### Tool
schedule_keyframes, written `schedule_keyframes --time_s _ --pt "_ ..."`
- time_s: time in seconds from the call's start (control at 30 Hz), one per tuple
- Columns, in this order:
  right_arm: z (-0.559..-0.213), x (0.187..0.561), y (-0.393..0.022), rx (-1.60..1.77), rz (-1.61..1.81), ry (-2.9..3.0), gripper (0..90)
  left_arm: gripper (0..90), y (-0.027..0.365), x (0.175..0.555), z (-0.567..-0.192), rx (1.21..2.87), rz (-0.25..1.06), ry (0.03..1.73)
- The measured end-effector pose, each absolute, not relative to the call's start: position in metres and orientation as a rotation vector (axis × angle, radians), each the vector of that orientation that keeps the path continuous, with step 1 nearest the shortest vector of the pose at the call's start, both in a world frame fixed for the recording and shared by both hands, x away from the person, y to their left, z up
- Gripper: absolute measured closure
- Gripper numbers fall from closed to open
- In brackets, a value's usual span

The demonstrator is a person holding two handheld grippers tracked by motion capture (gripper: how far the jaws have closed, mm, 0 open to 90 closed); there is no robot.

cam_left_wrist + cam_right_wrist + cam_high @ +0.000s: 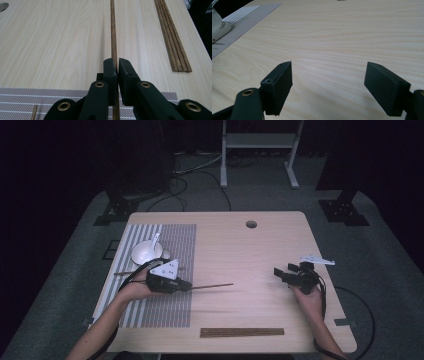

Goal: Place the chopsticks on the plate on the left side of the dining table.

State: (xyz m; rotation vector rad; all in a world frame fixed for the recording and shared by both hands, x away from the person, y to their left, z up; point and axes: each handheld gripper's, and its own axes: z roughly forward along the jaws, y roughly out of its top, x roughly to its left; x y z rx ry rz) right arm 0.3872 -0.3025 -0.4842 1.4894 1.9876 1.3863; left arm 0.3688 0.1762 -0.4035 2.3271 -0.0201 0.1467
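- The left gripper (187,286) is clamping its black jaws on one thin brown wooden chopstick (212,285), which is sticking out level over the pale wooden worktop (240,255) toward the middle.
- In the left gripper view, the chopstick (113,37) is running straight out from between the closed pads.
- The step in hand looks like carrying this chopstick toward the grey striped placemat (175,245), where a white ceramic bowl with a spoon (146,251) is sitting and another chopstick (125,273) is lying beside it.
- The right gripper (281,272) is hovering with its jaws spread wide and nothing between them.
- A bundle of remaining brown chopsticks (242,332) is lying near the front edge.
- Next, the held stick probably needs laying parallel to its mate before the jaws let go.
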Motion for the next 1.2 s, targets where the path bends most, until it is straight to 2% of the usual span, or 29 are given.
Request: schedule_keyframes --time_s 1.2 --pt "-0.484 0.387 -0.301 1.486 1.378 1.996 21.2 84.6 0.22 0.381 -0.402 2.358 0.163 0.061"
